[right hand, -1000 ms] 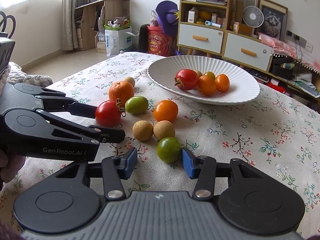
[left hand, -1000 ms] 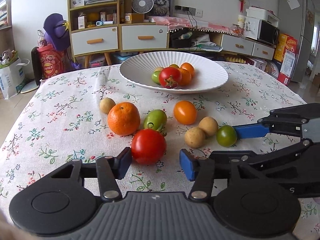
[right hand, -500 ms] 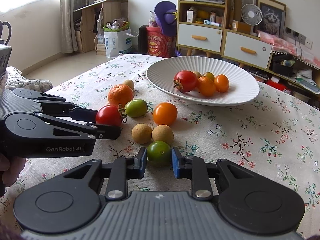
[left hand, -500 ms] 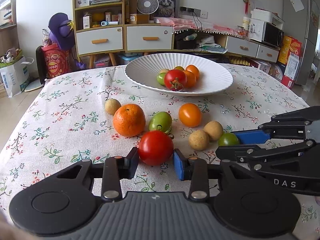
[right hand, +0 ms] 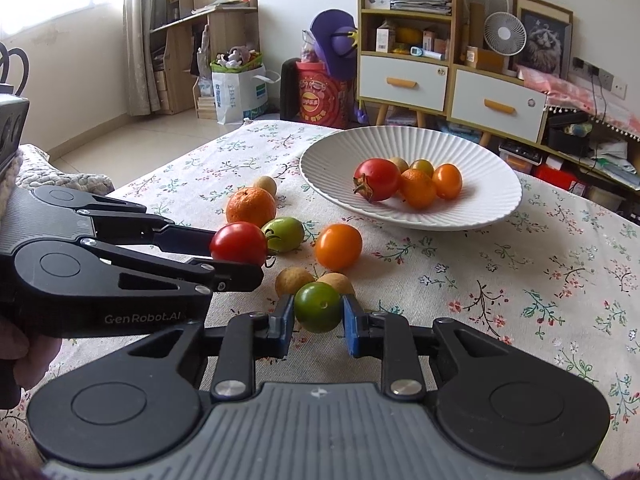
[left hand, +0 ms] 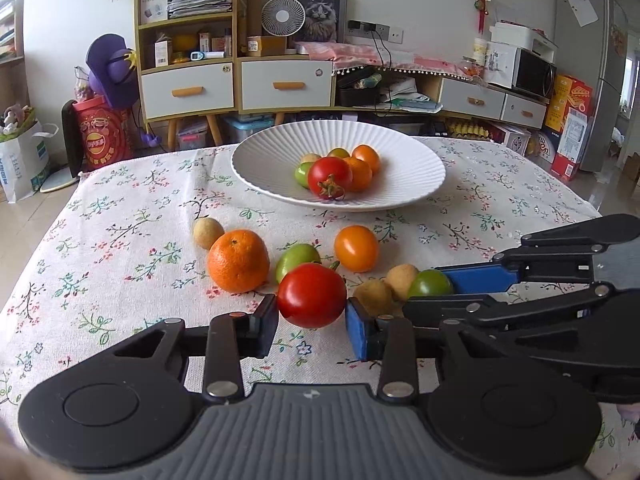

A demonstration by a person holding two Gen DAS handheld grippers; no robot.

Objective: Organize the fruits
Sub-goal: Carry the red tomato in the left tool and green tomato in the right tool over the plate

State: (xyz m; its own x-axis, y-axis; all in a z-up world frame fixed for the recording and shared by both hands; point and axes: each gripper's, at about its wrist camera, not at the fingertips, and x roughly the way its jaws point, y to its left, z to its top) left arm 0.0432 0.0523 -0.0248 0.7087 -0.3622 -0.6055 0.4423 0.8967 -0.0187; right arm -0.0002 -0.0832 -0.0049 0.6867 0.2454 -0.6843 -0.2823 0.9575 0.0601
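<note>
Fruits: your left gripper (left hand: pixel 312 316) clamps a glossy red tomato (left hand: pixel 311 295), your right gripper (right hand: pixel 317 322) a green one (right hand: pixel 318 307); white ribbed plate (left hand: pixel 408 184) holds several.

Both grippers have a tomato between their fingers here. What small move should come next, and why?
Probably carry both toward the white plate. The left gripper is shut on the red tomato and the right gripper on the green tomato; both look raised off the cloth, and the plate already holds similar fruit.
</note>
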